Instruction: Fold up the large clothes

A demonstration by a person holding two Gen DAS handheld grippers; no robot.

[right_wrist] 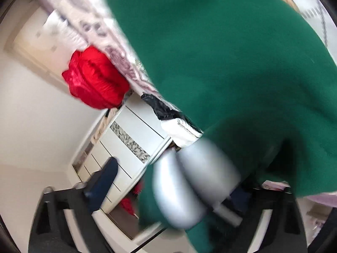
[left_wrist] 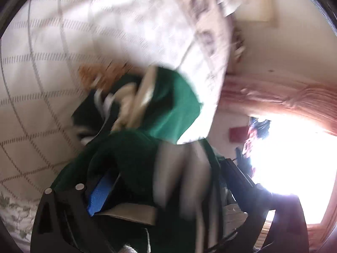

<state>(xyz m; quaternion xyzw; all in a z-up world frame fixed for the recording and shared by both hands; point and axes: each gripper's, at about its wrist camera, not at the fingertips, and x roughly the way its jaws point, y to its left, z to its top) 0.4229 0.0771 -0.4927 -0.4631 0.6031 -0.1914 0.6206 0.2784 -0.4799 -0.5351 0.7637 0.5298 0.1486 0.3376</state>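
green garment (right_wrist: 221,63): bunched and blurry, can't tell its long axis
left gripper (left_wrist: 168,189): jaws spread wide, cloth draped between them
right gripper (right_wrist: 168,189): wide too, cloth hanging over it
bed (left_wrist: 42,63): under the garment

Green garment, bunched and blurred in both views

We see a dark green garment (left_wrist: 174,105) heaped in loose folds on a white sheet with a dashed grid, pale striped trim showing among its creases; from the right wrist the same green cloth (right_wrist: 221,63) fills most of the picture, close up, smooth and draped, with a blurred grey band across its lower part.
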